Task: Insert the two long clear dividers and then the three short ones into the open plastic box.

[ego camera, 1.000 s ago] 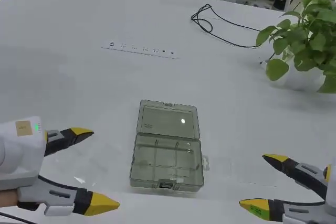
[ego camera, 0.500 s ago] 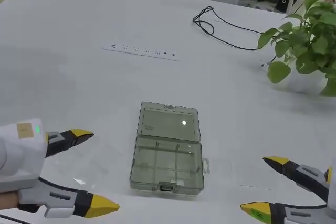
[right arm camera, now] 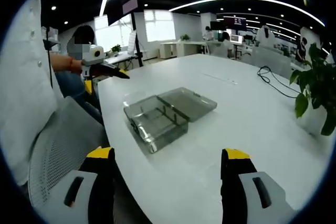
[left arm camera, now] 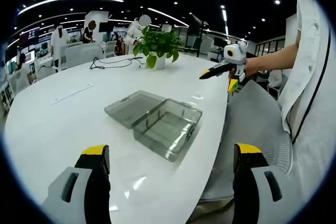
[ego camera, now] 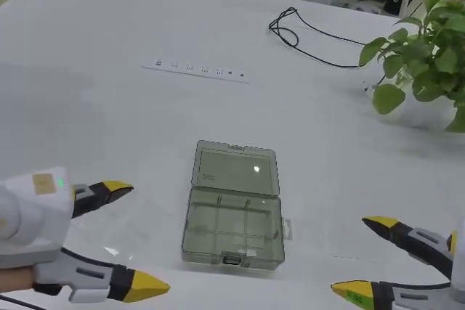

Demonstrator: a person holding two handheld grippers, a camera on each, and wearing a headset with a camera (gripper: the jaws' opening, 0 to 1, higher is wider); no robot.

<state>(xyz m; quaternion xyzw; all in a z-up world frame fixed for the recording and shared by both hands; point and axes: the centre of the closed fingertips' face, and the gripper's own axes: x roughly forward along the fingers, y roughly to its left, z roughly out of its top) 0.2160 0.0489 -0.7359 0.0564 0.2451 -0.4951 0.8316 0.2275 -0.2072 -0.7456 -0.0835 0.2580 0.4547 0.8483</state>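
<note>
A smoky clear plastic box (ego camera: 231, 234) lies open on the white table, its lid (ego camera: 236, 168) folded flat away from me. Thin clear dividers (ego camera: 229, 215) cross inside the tray and split it into compartments. My left gripper (ego camera: 138, 237) hovers open to the left of the box, nothing between its yellow tips. To the right of the box my right gripper (ego camera: 357, 255) is also open and holds nothing. The left gripper view looks across its own spread jaws (left arm camera: 170, 153) at the box (left arm camera: 168, 127) and the right gripper (left arm camera: 220, 72). The right gripper view shows the box (right arm camera: 155, 121) and the left gripper (right arm camera: 105, 72).
A white power strip (ego camera: 196, 70) lies farther back on the table (ego camera: 87, 107), with a black cable (ego camera: 305, 34) behind it. A potted green plant (ego camera: 425, 41) stands at the back right. A grey mesh chair (left arm camera: 252, 124) sits at the table's near edge, close to the box.
The head view has shifted slightly. The box and both open grippers keep their places.
</note>
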